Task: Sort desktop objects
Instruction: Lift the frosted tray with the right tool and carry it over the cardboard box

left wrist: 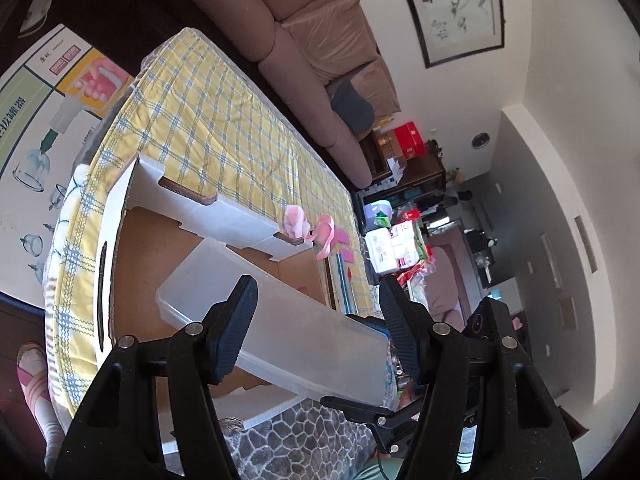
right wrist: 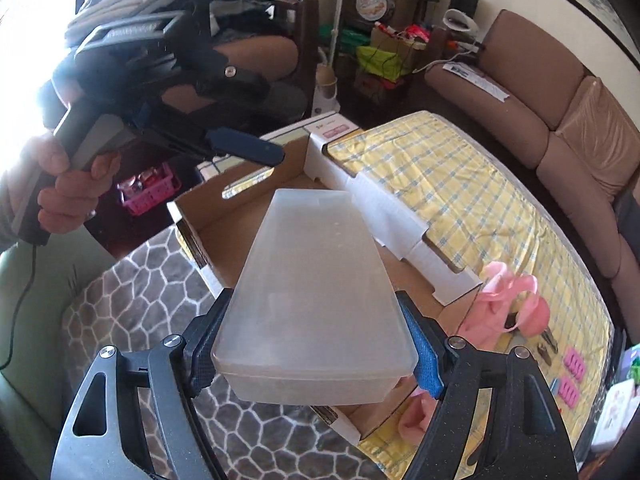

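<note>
A long brown sofa (left wrist: 304, 52) with paler cushions runs along the cream wall (left wrist: 560, 40); above it hangs a dark-framed ink painting (left wrist: 456, 4) of birds and branches; in front stands a low table under a yellow checked cloth (left wrist: 224, 128). A grey rug (right wrist: 132, 300) with a pale stone pattern covers the floor beside it; dark wooden shelving (right wrist: 360, 20) at the sofa's far end is crowded with boxes and bags, their contents too jumbled to name; strong daylight washes in from one side, perhaps a window.
</note>
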### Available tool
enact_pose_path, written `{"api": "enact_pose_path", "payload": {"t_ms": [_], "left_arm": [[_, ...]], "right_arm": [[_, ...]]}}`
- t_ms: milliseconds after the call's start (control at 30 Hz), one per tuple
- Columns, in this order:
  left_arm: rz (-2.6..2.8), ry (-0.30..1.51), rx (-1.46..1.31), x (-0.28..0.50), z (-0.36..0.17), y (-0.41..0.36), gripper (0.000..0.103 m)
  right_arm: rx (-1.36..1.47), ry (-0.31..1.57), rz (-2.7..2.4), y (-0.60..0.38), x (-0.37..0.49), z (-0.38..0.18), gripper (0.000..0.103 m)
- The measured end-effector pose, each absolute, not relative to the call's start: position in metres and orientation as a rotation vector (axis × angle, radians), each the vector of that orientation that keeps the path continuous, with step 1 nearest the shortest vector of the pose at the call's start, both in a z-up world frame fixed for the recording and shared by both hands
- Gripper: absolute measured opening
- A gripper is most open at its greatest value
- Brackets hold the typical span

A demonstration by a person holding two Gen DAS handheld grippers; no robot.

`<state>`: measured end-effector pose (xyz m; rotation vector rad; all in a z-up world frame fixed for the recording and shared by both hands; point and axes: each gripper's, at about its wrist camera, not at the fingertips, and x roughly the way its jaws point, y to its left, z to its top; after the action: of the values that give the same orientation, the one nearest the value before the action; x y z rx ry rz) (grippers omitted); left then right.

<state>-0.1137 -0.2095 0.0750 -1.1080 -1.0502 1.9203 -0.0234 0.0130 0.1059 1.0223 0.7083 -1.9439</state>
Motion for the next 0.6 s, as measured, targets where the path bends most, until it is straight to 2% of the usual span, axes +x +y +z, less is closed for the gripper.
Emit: {"api": "enact_pose_path", "payload": {"t_ms": [167, 267, 600], "left_arm": [[1.927, -1.068, -1.111, -0.119, 0.069, -0.215, 0.06], [1.956, -1.074, -1.107, -0.118, 0.068, -0.219, 0.06], [1.94, -1.118, -1.132, -0.12, 0.06, -0.223, 0.06]], "right_arm": [[1.046, 0.629, -1.865, 0.013, -0.039, 0.103, 0.079], [1.03, 0.651, -1.81, 0.006, -0.042, 0.104, 0.079], [1.137, 0.904, -1.666, -0.02, -0.061, 0.076, 0.079]]}}
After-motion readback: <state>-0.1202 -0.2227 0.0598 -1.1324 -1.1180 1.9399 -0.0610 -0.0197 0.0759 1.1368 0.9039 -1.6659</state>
